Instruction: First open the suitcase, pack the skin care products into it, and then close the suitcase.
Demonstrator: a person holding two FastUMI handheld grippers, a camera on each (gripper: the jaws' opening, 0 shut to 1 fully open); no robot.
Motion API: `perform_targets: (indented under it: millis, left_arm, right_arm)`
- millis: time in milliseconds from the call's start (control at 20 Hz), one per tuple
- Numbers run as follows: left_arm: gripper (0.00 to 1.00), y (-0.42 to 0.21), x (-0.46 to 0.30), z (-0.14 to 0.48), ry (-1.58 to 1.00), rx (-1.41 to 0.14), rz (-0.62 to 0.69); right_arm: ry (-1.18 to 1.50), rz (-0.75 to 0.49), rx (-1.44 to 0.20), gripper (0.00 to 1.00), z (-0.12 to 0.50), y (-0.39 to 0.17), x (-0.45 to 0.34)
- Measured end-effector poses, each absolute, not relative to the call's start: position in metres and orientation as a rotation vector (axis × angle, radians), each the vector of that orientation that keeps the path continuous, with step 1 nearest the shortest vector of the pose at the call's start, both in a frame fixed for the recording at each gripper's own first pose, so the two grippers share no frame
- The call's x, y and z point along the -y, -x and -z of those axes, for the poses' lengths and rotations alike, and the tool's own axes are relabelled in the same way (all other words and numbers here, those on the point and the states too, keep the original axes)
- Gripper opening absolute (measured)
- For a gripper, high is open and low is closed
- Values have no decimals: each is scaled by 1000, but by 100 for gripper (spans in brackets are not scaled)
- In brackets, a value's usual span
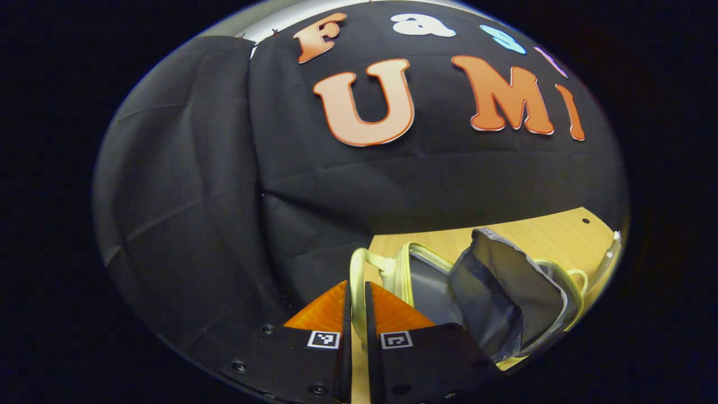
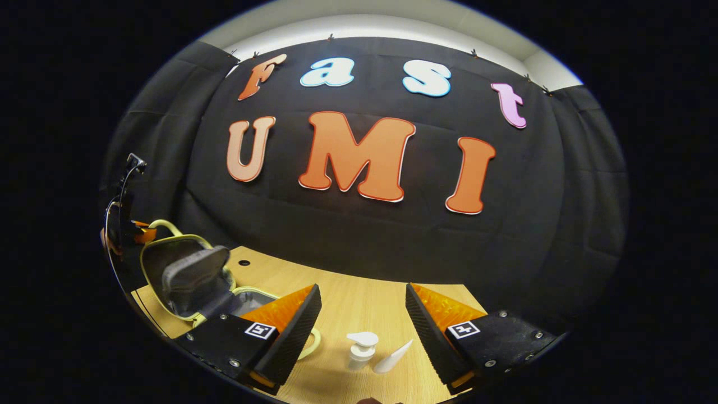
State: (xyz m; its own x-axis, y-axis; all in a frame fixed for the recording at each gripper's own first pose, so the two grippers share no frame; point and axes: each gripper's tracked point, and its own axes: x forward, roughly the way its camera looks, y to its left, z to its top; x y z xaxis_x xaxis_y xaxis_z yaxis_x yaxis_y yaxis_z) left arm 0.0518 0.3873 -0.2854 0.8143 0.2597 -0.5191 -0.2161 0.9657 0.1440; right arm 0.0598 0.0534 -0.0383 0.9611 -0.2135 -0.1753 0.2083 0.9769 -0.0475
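Two skin care items, a white pump bottle (image 2: 360, 349) and a white tube (image 2: 392, 357), lie on the wooden table (image 2: 359, 303) between the right gripper's (image 2: 363, 325) wide-apart fingers. Beyond, leftward, the suitcase (image 2: 188, 278) stands open. The left gripper (image 1: 354, 314) pinches its pale yellow handle (image 1: 357, 275), lid (image 1: 507, 280) raised.

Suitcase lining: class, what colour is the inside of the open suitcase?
Grey, edged by a pale yellow rim; the suitcase lining shows best in the left gripper view.
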Motion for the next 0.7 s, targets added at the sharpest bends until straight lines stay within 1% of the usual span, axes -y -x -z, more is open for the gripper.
perform_targets:
  millis: [100,200,300,400,600,650,700]
  left_arm:
    - [12,-45,-417,313,-70,-605,-285]
    - [2,-51,-428,336,-67,-628,-271]
    - [2,-48,-426,366,-85,-689,-247]
    - [1,-47,-418,382,-87,-717,-214]
    - [1,-54,-390,373,-90,-675,-161]
    - [4,-59,-381,368,-91,-663,-143]
    - [12,-58,-373,358,-96,-644,-129]
  right_arm:
    - [26,283,-193,95,41,-49,-49]
    - [21,340,-191,95,39,-39,-48]
    - [21,379,-195,95,40,-28,-50]
    - [40,411,-207,95,41,-19,-50]
    - [30,441,-220,95,44,-5,-48]
    - [27,450,-216,95,44,-3,-47]
    - [24,451,-214,95,44,-3,-45]
